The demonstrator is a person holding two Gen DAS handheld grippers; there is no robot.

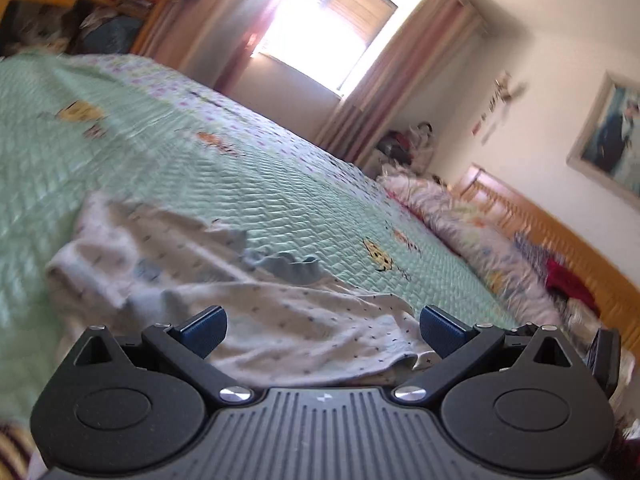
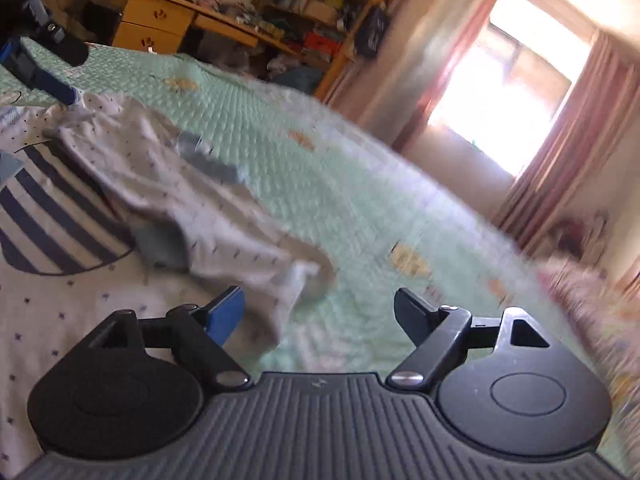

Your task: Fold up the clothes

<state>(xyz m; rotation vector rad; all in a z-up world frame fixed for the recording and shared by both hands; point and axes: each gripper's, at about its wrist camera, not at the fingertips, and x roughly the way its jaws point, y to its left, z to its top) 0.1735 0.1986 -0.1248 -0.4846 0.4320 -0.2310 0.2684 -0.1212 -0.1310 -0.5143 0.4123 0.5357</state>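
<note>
One green quilted bedspread (image 1: 168, 152) filling the frame. One white dotted garment (image 1: 248, 312), crumpled, lying on it, blue trim showing. One striped patch (image 2: 52, 216) on that cloth in the right wrist view. Two grippers: left gripper (image 1: 323, 330) above the garment, fingers spread wide, nothing between; right gripper (image 2: 319, 312) at the garment's edge, fingers likewise apart, empty.

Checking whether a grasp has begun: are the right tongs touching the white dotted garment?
Cannot tell. In the right wrist view the open right tongs frame the white dotted garment, but blur hides any contact or gap.
</note>
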